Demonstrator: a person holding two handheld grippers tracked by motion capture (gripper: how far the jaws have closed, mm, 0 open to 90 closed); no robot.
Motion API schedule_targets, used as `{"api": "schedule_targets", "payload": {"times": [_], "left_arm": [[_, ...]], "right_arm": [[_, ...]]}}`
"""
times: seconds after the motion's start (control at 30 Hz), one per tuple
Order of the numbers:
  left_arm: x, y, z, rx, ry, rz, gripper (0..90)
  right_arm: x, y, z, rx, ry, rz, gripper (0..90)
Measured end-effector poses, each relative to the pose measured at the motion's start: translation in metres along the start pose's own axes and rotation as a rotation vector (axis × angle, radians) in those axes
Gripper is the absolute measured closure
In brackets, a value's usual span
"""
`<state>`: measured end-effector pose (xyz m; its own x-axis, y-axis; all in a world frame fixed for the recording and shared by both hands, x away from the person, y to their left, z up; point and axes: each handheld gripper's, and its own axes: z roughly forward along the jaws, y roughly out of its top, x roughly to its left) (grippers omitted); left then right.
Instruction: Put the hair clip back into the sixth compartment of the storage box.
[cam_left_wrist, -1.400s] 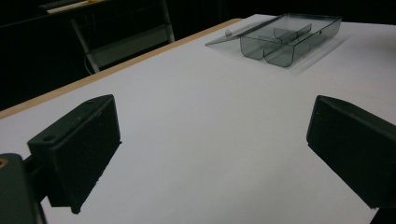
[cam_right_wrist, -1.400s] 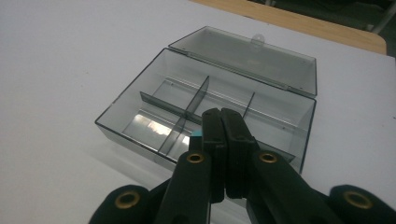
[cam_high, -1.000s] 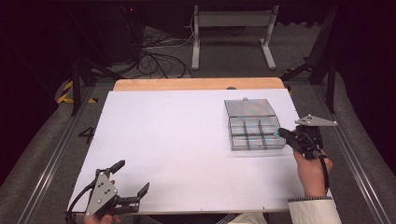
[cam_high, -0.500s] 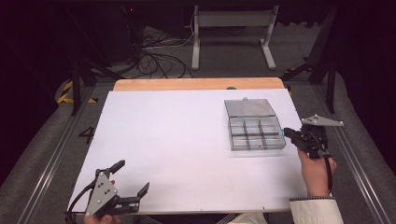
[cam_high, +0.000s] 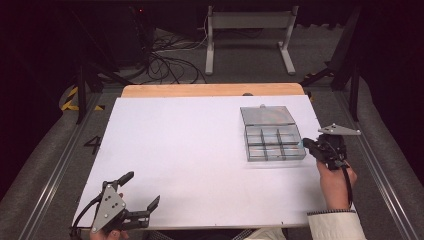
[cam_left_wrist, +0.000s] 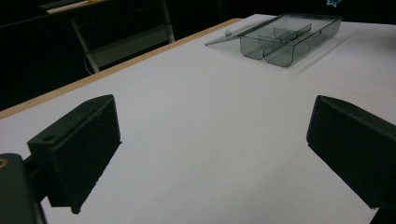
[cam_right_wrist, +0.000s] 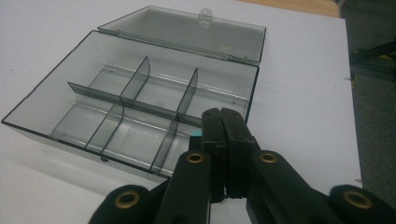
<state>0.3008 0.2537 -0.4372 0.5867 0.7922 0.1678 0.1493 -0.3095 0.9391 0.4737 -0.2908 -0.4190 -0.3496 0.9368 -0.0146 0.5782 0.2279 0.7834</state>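
Observation:
A clear grey compartment box (cam_high: 272, 142) lies on the right of the white table (cam_high: 200, 150), its lid (cam_high: 266, 115) folded open toward the far side. Its compartments (cam_right_wrist: 135, 112) look empty. My right gripper (cam_high: 305, 145) hovers at the box's front right corner, jaws pressed together, with a small teal piece (cam_right_wrist: 195, 136) showing at the left jaw. The same gripper (cam_right_wrist: 222, 114) points over the nearest right compartment. My left gripper (cam_high: 141, 188) stands open at the table's front left, far from the box (cam_left_wrist: 285, 37), and nothing lies between its jaws (cam_left_wrist: 210, 140).
A wooden strip (cam_high: 210, 90) borders the table's far edge. Beyond it, cables (cam_high: 170, 60) and a metal stand (cam_high: 250, 30) sit on the dark floor. Rails (cam_high: 50, 180) run along both sides of the table.
My right gripper has shifted slightly to the right, from over the box's front right corner to just beside it. The left gripper has not moved.

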Motion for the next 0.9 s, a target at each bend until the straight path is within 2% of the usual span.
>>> {"api": "schedule_targets", "payload": {"times": [0.9], "left_arm": [[0.0,0.0,0.0,0.001,-0.001,0.0,3.7]], "right_arm": [[0.003,-0.006,0.021,0.068,-0.011,-0.021,89.5]]}}
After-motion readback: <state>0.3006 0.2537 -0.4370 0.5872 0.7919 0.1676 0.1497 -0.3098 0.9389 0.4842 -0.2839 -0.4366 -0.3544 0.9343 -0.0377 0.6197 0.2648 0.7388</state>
